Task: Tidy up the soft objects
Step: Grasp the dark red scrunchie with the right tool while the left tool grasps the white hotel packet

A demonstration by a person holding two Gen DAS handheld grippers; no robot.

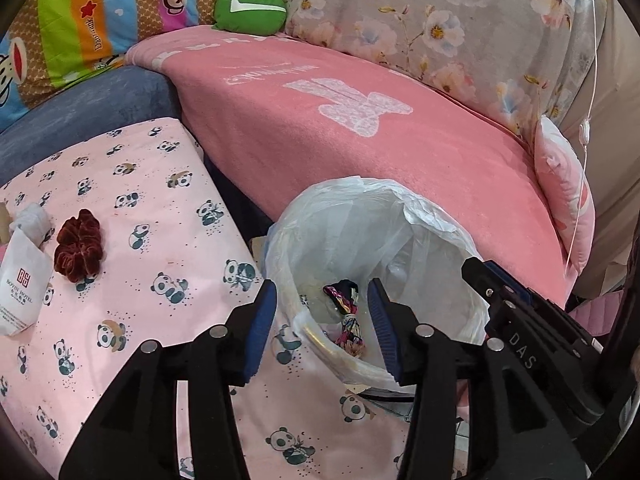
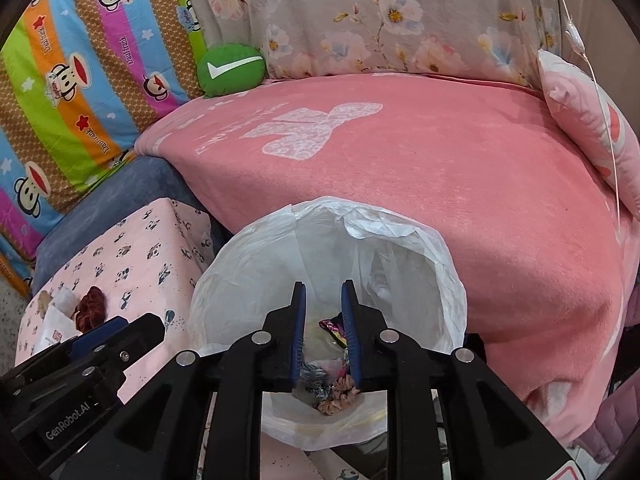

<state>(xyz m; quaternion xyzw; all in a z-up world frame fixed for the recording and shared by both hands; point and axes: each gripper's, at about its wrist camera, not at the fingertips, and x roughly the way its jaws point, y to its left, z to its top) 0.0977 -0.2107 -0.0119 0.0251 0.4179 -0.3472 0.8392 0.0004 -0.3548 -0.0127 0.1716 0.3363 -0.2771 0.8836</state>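
**Both grippers over the lined bin**

Left wrist view: the left gripper [image 1: 322, 320], at lower centre, has its 2 blue-padded fingers spread wide with nothing between them. Past them stands a bin [image 1: 320, 340] lined with a white bag [image 1: 360, 216]; a multicoloured scrunchie [image 1: 348, 312] lies inside. At left, on the panda-print cloth [image 1: 160, 240], rest a dark red scrunchie [image 1: 79, 245], a white wad [image 1: 32, 220] and a paper sachet [image 1: 22, 284], the 3 close together. The right gripper [image 1: 476, 268] enters at lower right, over the bin's rim.

Right wrist view: the right gripper [image 2: 324, 328] points down into the bag [image 2: 256, 264], fingers parted by a narrow gap and holding nothing. Scrunchies [image 2: 336, 394] lie at the bin's bottom below the fingers. The red scrunchie [image 2: 91, 307] appears at left, above the left gripper [image 2: 136, 336].

Background: a pink blanket [image 1: 360, 140] fills the centre, with a green cushion [image 1: 250, 8] at upper left.
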